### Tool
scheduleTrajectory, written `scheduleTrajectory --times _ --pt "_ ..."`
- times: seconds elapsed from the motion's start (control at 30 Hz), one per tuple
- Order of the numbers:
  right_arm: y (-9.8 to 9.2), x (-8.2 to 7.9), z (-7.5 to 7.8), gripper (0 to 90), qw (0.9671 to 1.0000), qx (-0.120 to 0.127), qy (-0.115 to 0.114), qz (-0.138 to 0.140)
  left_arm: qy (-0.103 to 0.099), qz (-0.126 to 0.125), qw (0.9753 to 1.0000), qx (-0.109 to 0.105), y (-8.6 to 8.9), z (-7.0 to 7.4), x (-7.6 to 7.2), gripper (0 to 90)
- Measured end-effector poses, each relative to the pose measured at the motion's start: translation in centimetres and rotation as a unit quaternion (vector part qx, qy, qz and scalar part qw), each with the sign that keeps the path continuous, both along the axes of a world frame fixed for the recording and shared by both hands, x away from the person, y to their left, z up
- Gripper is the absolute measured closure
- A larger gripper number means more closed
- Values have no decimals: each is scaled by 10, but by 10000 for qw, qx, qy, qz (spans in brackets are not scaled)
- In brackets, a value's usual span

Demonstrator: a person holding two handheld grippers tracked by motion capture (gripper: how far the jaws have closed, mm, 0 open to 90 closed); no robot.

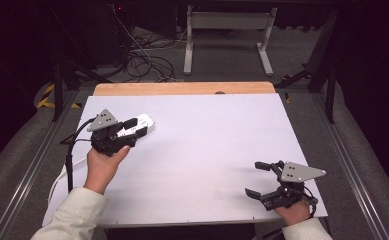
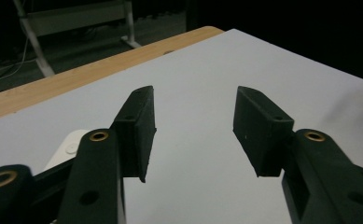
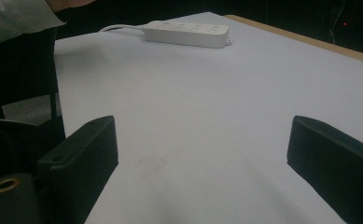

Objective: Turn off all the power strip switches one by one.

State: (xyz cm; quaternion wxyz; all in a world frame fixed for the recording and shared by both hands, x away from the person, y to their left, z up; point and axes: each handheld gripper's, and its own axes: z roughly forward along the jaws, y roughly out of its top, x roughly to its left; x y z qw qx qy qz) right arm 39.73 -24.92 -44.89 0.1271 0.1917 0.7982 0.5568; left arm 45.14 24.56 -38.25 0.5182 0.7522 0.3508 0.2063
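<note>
No legible text, labels, brand marks or numbers in any view. The white power strip (image 3: 187, 33) had small markings along its top face, too blurred to read in the right gripper view, and in the high view (image 1: 141, 125) they were just faint specks. The yellow-and-black hazard striping (image 1: 46, 96) on the floor at the table's far left was the sole sign-like mark, and it carried no lettering. The grey plates on the grippers showed holes, no print.
</note>
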Motion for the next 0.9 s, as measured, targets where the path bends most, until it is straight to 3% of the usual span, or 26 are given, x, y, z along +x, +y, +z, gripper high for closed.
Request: scheduleTrajectory --times 0.13,0.23,0.43,0.5,0.6,0.7,0.87,0.9 --pt "-1 0 0 94 10000 -13 -1 -16 -126 -254 9996 -60 0 -10 -18 406" --pt "-1 0 0 94 10000 -13 1 -23 -101 -368 9992 -84 1 -19 -29 393" --pt "0 -1 0 94 10000 -28 -4 -26 -21 -359 9992 -146 4 -42 -49 375" --pt "0 -1 0 95 10000 -35 13 -32 -93 -334 9993 -134 6 -53 -56 375" --pt "0 -1 0 94 10000 -38 -3 -28 -213 -338 9992 57 10 -68 -63 377" --pt "0 -2 0 95 10000 -49 10 -43 -92 -338 9994 -13 14 -80 -72 369" --pt "0 -1 -1 95 10000 -50 34 -55 52 -438 9990 40 20 -86 -78 349" --pt "-1 0 -1 94 9999 -66 48 -59 131 -430 9990 -68 21 -87 -78 348"
